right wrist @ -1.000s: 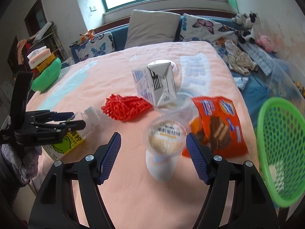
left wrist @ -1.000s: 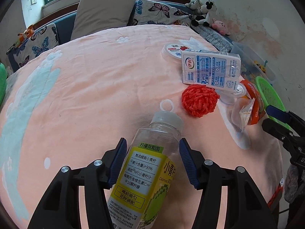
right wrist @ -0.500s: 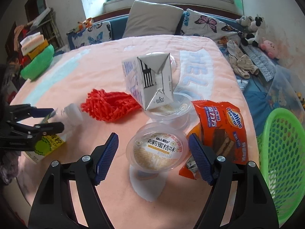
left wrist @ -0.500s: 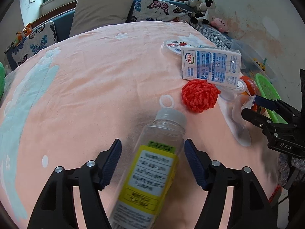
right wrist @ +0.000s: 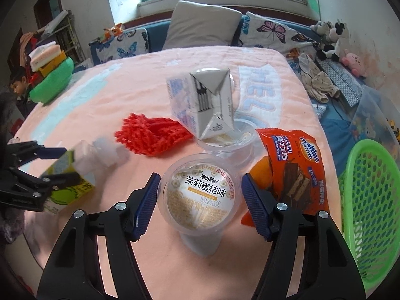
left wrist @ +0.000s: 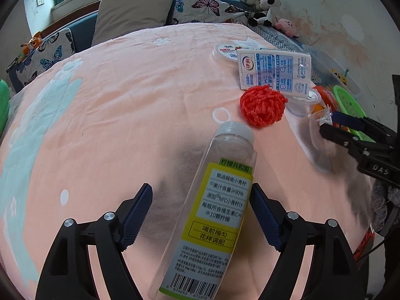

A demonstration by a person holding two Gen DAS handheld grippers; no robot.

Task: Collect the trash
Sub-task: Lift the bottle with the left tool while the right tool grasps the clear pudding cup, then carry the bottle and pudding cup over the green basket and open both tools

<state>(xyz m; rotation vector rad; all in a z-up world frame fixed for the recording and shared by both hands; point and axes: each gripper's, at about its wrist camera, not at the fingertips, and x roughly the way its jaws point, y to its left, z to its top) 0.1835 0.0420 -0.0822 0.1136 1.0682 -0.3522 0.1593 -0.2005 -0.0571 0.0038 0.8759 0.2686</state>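
I report from behind 2 claws working over a bed [left wrist: 130,115] covered in a pink blanket, with a green basket [right wrist: 370,200] hanging off its edge on my right side.

Largest item: the milk carton [right wrist: 202,107], tipped and resting on an open clear tub [right wrist: 240,137]. Beside it lies a red mesh scrubber [right wrist: 152,135], and an orange wafer wrapper [right wrist: 292,167] lies between the tub and the basket.

Left claw [left wrist: 200,215]: jaws spread wide, astride an empty juice bottle [left wrist: 217,205]. The bottle lies on its side with its long axis running forward and slightly right, cap [left wrist: 235,130] pointing away from me. The right-hand pad sits at the label edge; the left-hand pad stands clear with blanket showing between. Whether the right pad actually touches, I cannot tell. In my judgement a straight close across the short axis will take it, though the off-centre bottle may swing as the pads meet.

Right claw [right wrist: 200,200]: jaws also spread wide, bracketing a sealed jelly cup [right wrist: 200,197] seen lid-on. The cup sits centred, a small gap on each side, nothing gripped.

Deciding relation: the basket lies to the right of the right claw and well apart from the left. I judge the cup has the shorter carry; the bottle must cross the whole litter.
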